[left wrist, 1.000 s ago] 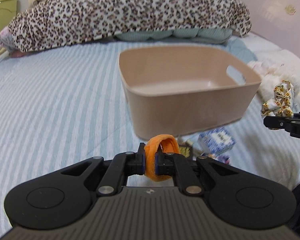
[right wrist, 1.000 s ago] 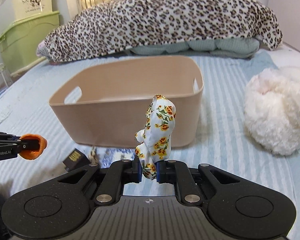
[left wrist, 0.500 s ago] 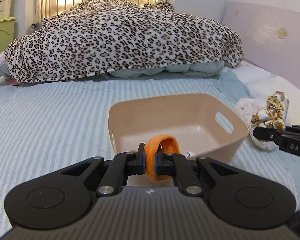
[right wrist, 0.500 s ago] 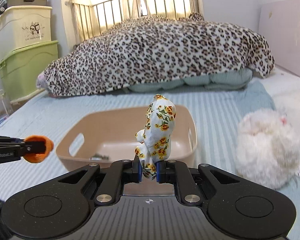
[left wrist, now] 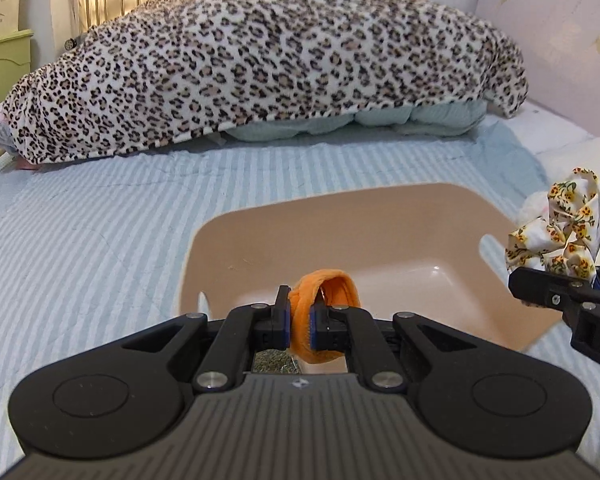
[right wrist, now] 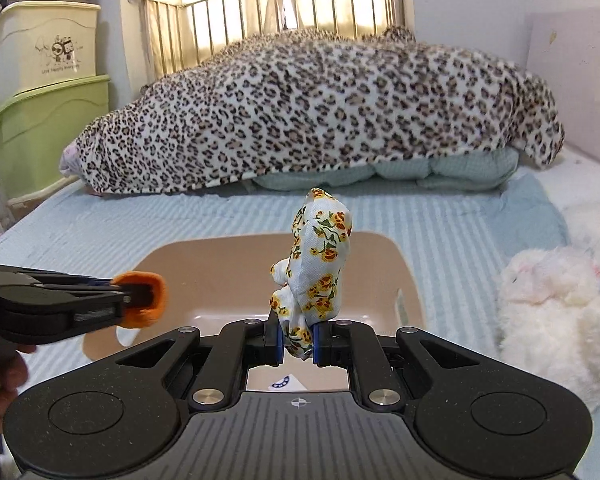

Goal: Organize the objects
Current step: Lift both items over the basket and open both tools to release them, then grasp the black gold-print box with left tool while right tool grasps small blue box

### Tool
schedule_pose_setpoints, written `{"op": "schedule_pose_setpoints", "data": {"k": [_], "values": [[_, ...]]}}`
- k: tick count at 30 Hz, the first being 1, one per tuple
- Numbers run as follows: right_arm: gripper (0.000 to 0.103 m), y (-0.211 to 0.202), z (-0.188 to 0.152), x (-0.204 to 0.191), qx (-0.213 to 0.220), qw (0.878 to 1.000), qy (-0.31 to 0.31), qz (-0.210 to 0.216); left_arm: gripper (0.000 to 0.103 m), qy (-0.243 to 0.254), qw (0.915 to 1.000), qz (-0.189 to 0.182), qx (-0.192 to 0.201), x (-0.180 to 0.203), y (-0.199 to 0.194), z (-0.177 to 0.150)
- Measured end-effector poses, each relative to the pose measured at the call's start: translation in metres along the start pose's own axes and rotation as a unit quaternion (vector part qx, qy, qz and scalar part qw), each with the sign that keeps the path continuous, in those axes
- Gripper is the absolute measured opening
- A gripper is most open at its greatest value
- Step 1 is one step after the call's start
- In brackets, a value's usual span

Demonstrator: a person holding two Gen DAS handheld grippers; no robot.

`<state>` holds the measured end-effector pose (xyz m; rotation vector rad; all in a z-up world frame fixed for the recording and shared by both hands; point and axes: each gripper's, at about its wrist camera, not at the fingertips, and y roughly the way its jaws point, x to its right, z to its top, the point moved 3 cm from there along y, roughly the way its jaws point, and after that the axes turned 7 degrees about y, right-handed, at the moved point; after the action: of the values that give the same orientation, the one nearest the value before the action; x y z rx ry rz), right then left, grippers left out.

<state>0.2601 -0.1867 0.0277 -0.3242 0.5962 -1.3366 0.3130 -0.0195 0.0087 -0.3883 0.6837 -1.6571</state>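
Above the beige bin (left wrist: 380,232), the left gripper (left wrist: 299,326) pinches an orange band (left wrist: 324,312) while the right gripper (right wrist: 296,340) pinches a floral scrunchie (right wrist: 316,264). Only the right wrist view shows the white plush (right wrist: 556,300) right of the bin.

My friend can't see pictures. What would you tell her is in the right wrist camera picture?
The right gripper pinches a flowery scrunchie above a tan bin on a striped bed. To its left, the left gripper holds an orange band over the same bin. A leopard-print blanket lies behind, and a fluffy white toy sits at right.
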Motion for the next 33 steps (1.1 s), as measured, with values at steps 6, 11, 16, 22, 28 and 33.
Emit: {"op": "schedule_pose_setpoints", "data": {"k": [6, 11, 16, 22, 28, 33], "values": [[0.012, 0.042, -0.008, 0.014, -0.035, 0.999, 0.02, -0.021, 0.009, 0.015, 0.999, 0.02, -0.036, 0.004, 0.037, -0.006], [0.012, 0.068, -0.014, 0.02, -0.063, 0.997, 0.02, -0.035, 0.01, 0.016, 0.9975, 0.018, -0.067, 0.005, 0.057, -0.018], [0.025, 0.075, -0.016, 0.015, -0.075, 0.996, 0.009, -0.041, 0.014, 0.015, 0.9975, 0.024, -0.065, 0.005, 0.057, -0.022], [0.056, 0.056, -0.012, 0.009, -0.047, 0.998, -0.002, -0.042, 0.063, 0.028, 0.9986, 0.023, -0.039, 0.006, 0.029, -0.015], [0.077, 0.02, -0.003, 0.009, -0.016, 0.999, 0.012, -0.028, 0.074, 0.024, 0.9994, 0.016, -0.022, -0.003, -0.01, -0.012], [0.09, -0.008, -0.012, 0.003, -0.009, 1.0, 0.003, -0.027, 0.082, 0.04, 0.9988, 0.028, -0.007, -0.006, -0.04, -0.02]]}}
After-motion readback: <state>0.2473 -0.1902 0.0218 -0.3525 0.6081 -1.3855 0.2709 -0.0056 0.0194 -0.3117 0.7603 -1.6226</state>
